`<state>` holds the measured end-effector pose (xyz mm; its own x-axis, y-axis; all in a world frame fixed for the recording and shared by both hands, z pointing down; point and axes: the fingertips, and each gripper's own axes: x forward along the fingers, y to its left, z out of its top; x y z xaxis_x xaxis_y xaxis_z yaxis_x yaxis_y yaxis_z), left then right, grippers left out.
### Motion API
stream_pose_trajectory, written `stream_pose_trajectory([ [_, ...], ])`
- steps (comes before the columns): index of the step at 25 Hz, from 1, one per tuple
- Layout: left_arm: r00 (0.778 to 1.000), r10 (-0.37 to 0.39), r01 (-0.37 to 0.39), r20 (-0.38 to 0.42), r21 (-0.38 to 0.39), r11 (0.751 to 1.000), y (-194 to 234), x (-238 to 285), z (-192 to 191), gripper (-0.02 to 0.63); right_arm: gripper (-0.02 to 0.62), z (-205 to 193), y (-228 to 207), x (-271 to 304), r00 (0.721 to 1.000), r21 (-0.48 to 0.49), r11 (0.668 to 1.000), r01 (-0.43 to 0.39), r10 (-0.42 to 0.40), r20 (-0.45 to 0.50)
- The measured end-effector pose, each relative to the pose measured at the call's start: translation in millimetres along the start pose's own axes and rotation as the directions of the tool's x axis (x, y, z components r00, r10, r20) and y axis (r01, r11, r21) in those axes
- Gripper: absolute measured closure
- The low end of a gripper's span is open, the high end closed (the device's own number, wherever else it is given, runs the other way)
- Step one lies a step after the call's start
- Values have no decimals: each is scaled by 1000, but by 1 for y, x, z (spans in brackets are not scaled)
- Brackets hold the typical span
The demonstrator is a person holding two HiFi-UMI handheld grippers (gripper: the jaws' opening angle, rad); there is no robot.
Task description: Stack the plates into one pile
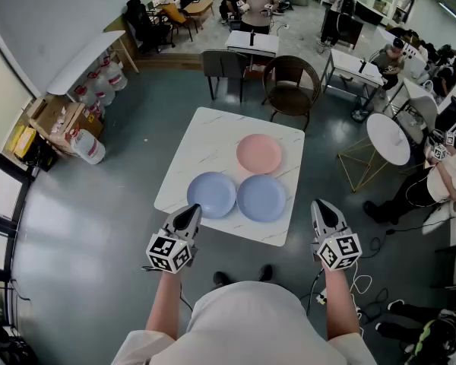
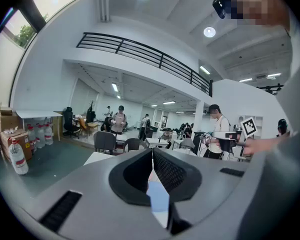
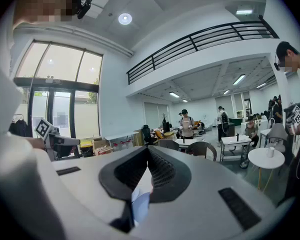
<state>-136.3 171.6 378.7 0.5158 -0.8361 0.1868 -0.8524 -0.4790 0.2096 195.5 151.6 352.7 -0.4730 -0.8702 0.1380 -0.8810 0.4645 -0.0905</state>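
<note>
Round pink plate (image 1: 259,153), left blue plate (image 1: 211,195) and right blue plate (image 1: 262,198) lie separate on the white marble desk (image 1: 205,139); left gripper (image 1: 191,210) and right gripper (image 1: 321,204) hover, fingers clenched empty.

Three round, smooth, shallow plates lying flat and unstacked on a white marble-patterned desk (image 1: 213,131), a pink plate (image 1: 258,153) farthest, two pale blue plates (image 1: 211,194) (image 1: 261,198) side by side at the near edge, rims nearly touching

Head view steeply down; gripper views level, sharing table (image 1: 205,139).
</note>
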Motion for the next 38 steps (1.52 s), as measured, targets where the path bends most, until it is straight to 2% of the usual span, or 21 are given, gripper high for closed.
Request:
stream_pose_trajectory([
  [20,1000,3,-3,-15,-5,1000,4,-1,-3,586,570,-3,12,6,1000,13,1000,-26,26,-10],
  [28,999,-20,20,-27,1,1000,14,-3,-6,586,569,-9,21,2,1000,22,1000,22,-22,-15],
  [33,998,-60,60,-15,8,998,20,-12,-4,586,569,-9,35,-2,999,27,999,48,-48,6],
  [38,996,-92,92,-13,10,996,30,-24,-8,586,569,-15,74,-2,1000,8,1000,5,-5,-4],
])
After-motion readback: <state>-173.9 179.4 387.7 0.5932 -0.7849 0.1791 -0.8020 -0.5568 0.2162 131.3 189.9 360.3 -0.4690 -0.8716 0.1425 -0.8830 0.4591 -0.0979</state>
